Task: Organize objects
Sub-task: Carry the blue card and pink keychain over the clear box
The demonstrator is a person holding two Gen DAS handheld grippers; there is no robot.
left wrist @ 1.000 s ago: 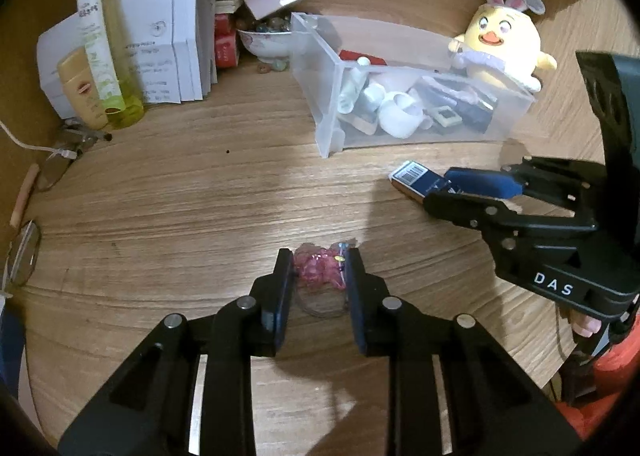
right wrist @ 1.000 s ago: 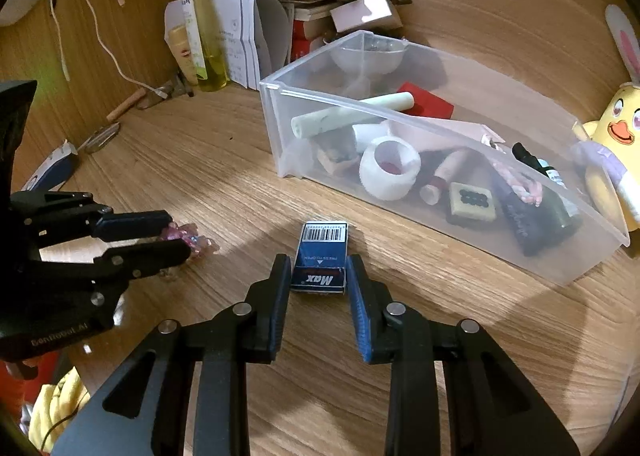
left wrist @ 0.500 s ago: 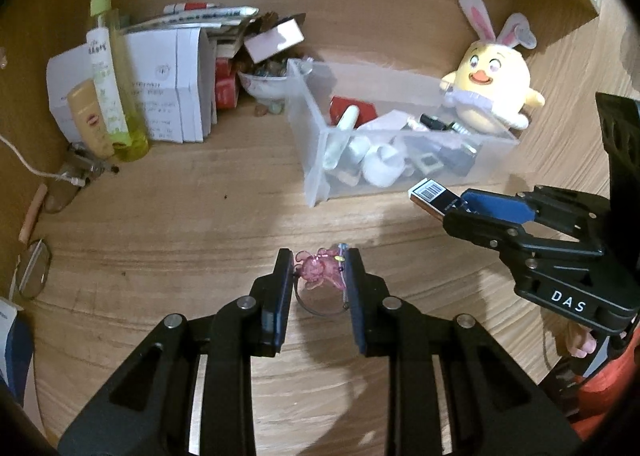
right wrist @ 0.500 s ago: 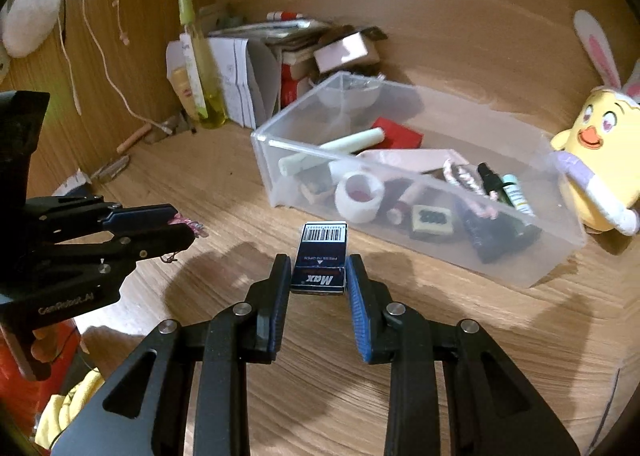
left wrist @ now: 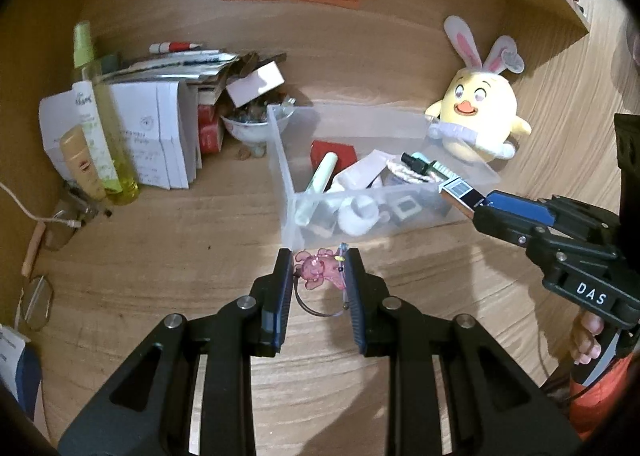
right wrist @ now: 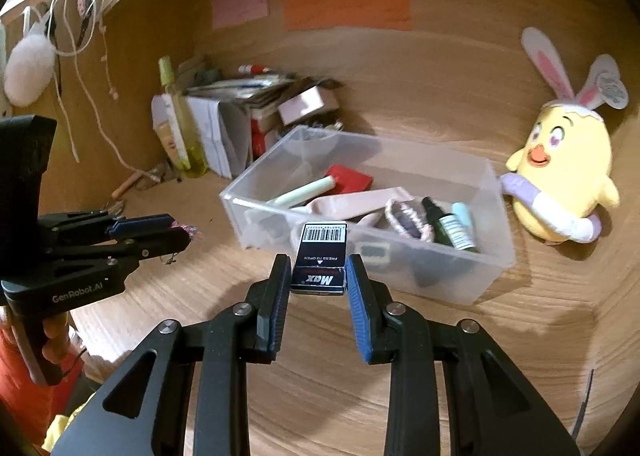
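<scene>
My left gripper point(left wrist: 318, 276) is shut on a pink translucent charm point(left wrist: 318, 274) with a thin cord loop, held above the wooden desk just in front of the clear plastic bin point(left wrist: 288, 184). My right gripper point(right wrist: 318, 276) is shut on a small dark-blue box point(right wrist: 322, 256) with a barcode, lifted in front of the bin point(right wrist: 492, 256). From the left wrist view the right gripper point(left wrist: 476, 208) and its box point(left wrist: 458, 192) hang at the bin's near right corner. In the right wrist view the left gripper point(right wrist: 180, 232) carries the charm point(right wrist: 188, 231) at the left.
The bin holds several items: a pale green tube point(right wrist: 304, 194), a red block point(right wrist: 350, 180), a dropper bottle point(right wrist: 450, 226). A yellow chick plush point(left wrist: 476, 116) sits right of it. Papers, boxes and a spray bottle point(left wrist: 100, 124) crowd the back left. Glasses point(left wrist: 38, 298) lie at the left.
Both grippers rose off the desk with their loads, the charm and the box lifted clear of the surface. Both have come closer to the bin, and the views tilted up to show the back wall.
</scene>
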